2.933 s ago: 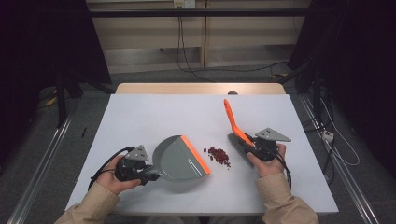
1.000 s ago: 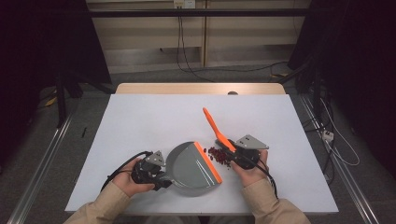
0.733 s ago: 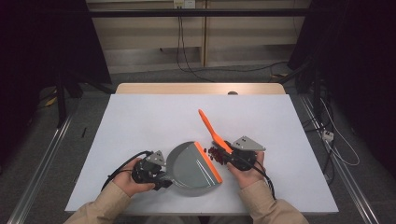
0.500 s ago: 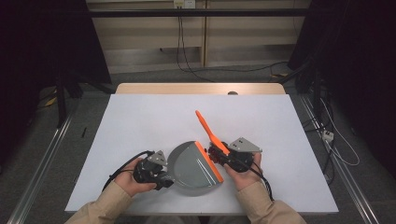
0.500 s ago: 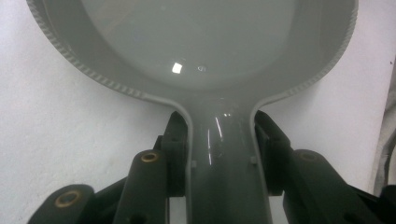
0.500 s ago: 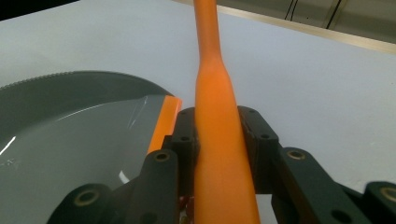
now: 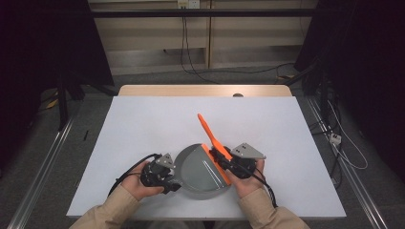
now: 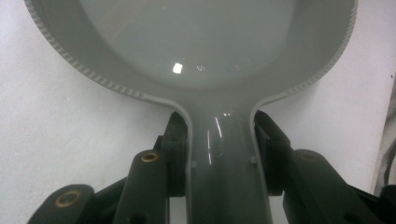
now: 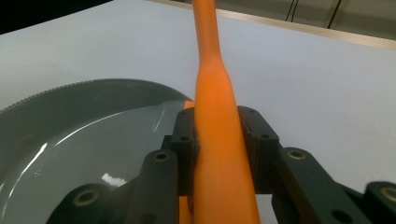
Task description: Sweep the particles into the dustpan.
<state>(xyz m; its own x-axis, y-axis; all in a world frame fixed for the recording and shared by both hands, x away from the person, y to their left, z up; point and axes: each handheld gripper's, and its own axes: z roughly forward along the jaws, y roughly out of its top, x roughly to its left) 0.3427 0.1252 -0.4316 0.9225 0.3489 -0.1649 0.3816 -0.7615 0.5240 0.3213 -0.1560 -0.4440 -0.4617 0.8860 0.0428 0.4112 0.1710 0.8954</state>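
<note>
From the high view, your left gripper (image 7: 160, 175) sits near the table's front edge, its jaws pinching the handle of the grey dustpan (image 7: 198, 169), which lies flat on the white table (image 7: 143, 119) just in front of you. Your right gripper (image 7: 228, 163) is just beside the pan's right side, clamped on the orange brush (image 7: 208, 135), whose handle slants up and away from you while its lower end meets the pan's orange lip (image 7: 216, 164). In the left gripper view, the left gripper (image 8: 223, 144) has both black jaws pressed against the sides of the dustpan (image 8: 210, 42) handle, the bowl spreading out ahead. In the right gripper view, the right gripper (image 9: 218, 140) squeezes the brush (image 9: 217, 116) handle from both sides, and the dustpan (image 9: 74, 135) lies close on the left, glossy inside
</note>
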